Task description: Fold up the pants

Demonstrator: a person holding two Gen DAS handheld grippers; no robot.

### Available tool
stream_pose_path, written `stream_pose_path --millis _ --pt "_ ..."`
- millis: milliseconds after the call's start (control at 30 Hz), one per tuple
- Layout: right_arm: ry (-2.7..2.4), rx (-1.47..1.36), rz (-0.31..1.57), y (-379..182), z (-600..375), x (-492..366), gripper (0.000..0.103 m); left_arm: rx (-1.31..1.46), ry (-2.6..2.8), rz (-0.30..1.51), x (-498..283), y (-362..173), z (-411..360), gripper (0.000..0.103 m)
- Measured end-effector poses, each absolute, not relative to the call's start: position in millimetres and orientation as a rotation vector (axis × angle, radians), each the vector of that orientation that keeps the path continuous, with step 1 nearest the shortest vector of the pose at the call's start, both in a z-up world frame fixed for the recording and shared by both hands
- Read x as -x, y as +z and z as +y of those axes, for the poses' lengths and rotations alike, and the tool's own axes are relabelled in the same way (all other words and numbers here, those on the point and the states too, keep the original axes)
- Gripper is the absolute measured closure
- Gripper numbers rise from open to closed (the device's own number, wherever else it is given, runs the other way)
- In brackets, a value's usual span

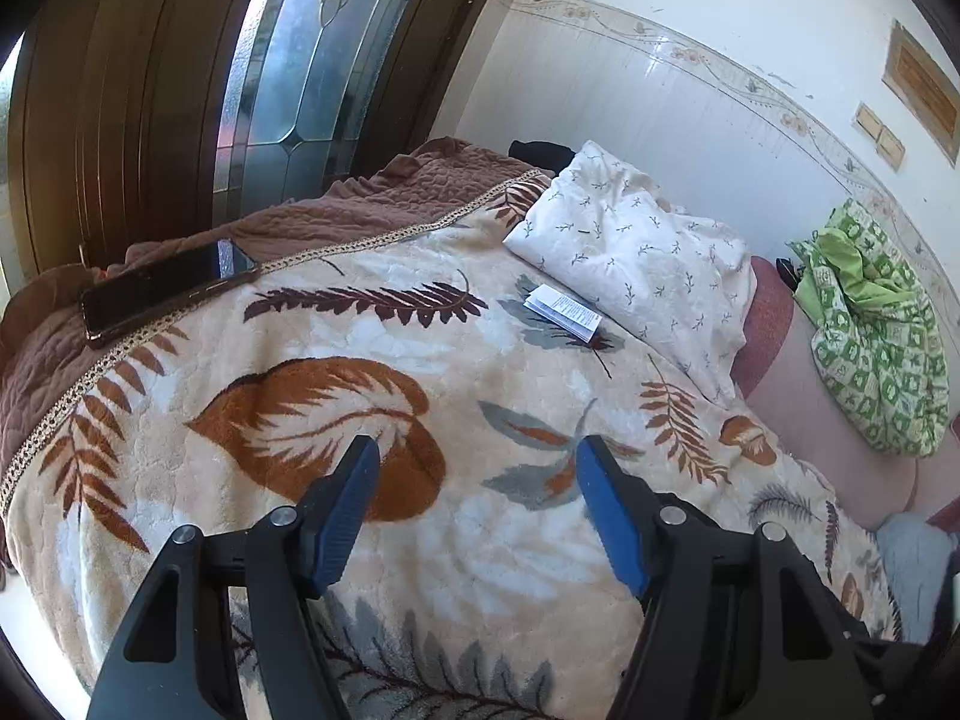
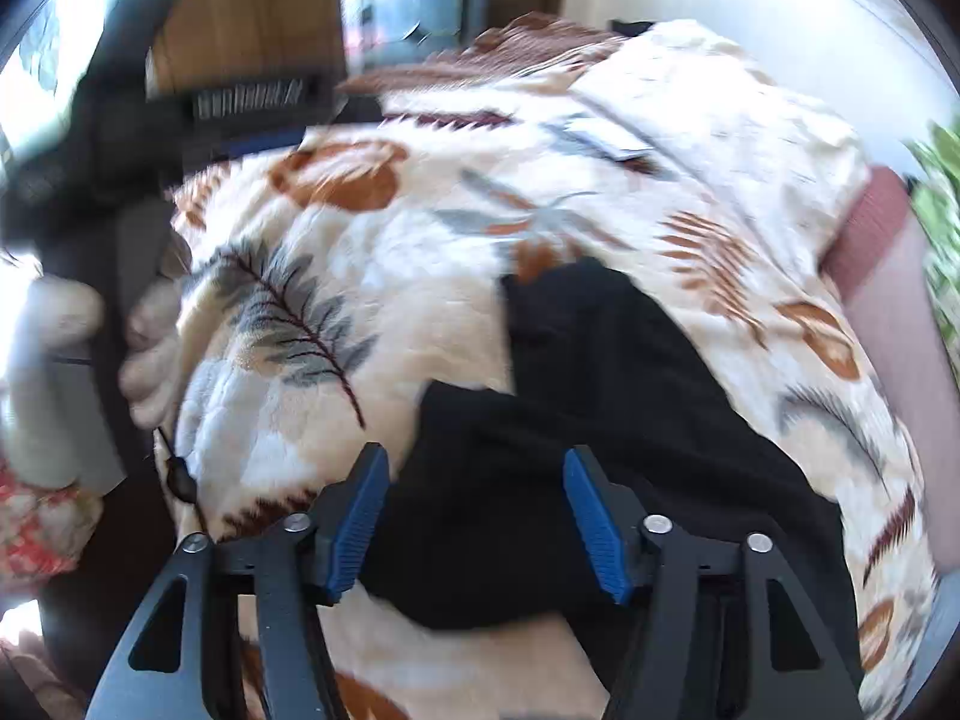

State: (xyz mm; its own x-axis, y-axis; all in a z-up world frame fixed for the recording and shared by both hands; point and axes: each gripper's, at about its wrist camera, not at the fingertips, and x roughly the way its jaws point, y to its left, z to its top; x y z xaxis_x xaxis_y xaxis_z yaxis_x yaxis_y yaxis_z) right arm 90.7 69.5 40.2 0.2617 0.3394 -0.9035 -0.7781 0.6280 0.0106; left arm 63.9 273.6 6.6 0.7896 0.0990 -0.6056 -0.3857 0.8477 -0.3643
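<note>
Black pants [image 2: 600, 420] lie bunched on a cream blanket with leaf print [image 2: 336, 312] on a bed, seen in the right wrist view. My right gripper [image 2: 474, 462] is open, its blue pads spread just above the pants' near part, holding nothing. My left gripper [image 1: 477, 453] is open and empty over bare blanket [image 1: 420, 324]; the pants do not show in the left wrist view. The right view is blurred by motion.
A phone [image 1: 162, 291] lies at the bed's left edge on a brown quilt. A white pillow [image 1: 636, 252], a small leaflet [image 1: 564, 313] and a green patterned bundle [image 1: 870, 324] lie toward the tiled wall. The other hand and gripper [image 2: 108, 138] show at left.
</note>
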Motion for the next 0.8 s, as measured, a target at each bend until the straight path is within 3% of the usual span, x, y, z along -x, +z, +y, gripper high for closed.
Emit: stream_pose_path --millis 67,167,300,500,800 --pt "0.768 0.566 1.091 15.3 91.1 -93.4 0.065 0.518 0.260 0.620 -64.4 4.1 276.2 0.036" --pt "0.717 0.576 1.145 -8.6 99.6 -97.8 0.076 0.536 0.238 0.627 -65.9 2.4 277.6 0.036" --pt "0.736 0.377 1.159 16.8 77.2 -104.2 0.096 0.567 0.215 0.638 -68.7 -1.2 279.9 0.036" --pt "0.697 0.181 1.089 58.5 60.6 -138.6 0.098 0.603 0.195 0.647 -69.2 -4.8 285.4 0.036" --pt "0.569 0.196 1.075 45.4 80.4 -211.5 0.098 0.624 0.212 0.657 -73.1 -9.3 292.1 0.036"
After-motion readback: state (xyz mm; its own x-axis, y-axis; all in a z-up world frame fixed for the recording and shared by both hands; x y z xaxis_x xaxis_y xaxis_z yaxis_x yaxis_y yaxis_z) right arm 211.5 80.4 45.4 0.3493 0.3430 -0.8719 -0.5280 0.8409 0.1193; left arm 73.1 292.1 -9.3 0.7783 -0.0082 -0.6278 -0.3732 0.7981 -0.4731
